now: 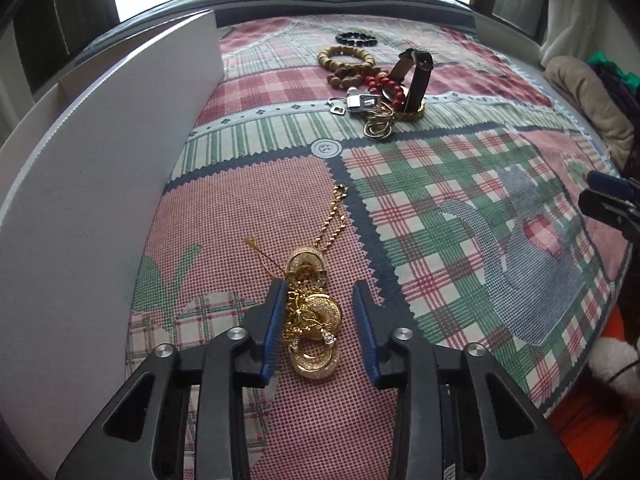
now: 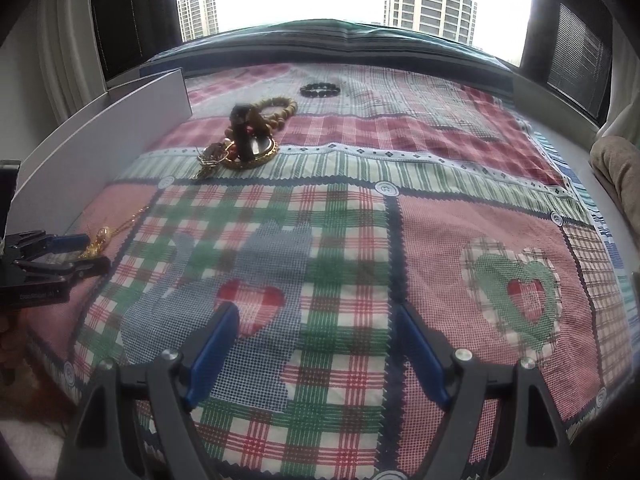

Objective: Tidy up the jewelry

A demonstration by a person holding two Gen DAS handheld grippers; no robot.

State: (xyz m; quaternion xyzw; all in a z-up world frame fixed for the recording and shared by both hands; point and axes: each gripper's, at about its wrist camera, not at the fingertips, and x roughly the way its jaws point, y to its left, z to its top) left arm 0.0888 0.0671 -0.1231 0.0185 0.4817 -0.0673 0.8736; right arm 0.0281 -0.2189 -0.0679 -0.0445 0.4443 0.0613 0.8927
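A tangle of gold jewelry [image 1: 314, 320], made of round pendants and a thin chain, lies on the pink patch of the quilt. My left gripper [image 1: 320, 286] straddles it. The left blue pad [image 1: 276, 320] touches the gold and the right pad [image 1: 366, 328] stands clear of it, so nothing is pinched. In the right wrist view the left gripper [image 2: 90, 252] is at the far left, with the gold jewelry [image 2: 100, 240] by its tips. My right gripper [image 2: 316, 308] hovers wide open over the plaid quilt with nothing between its fingers.
A jewelry pile [image 1: 376, 92] lies farther back: a wooden bead bracelet [image 1: 346, 56], red beads, a black-strap watch [image 1: 418, 76] and metal pieces. A black bead bracelet [image 1: 357, 38] lies behind it. A white box wall [image 1: 100, 152] stands along the left. A window is beyond the bed.
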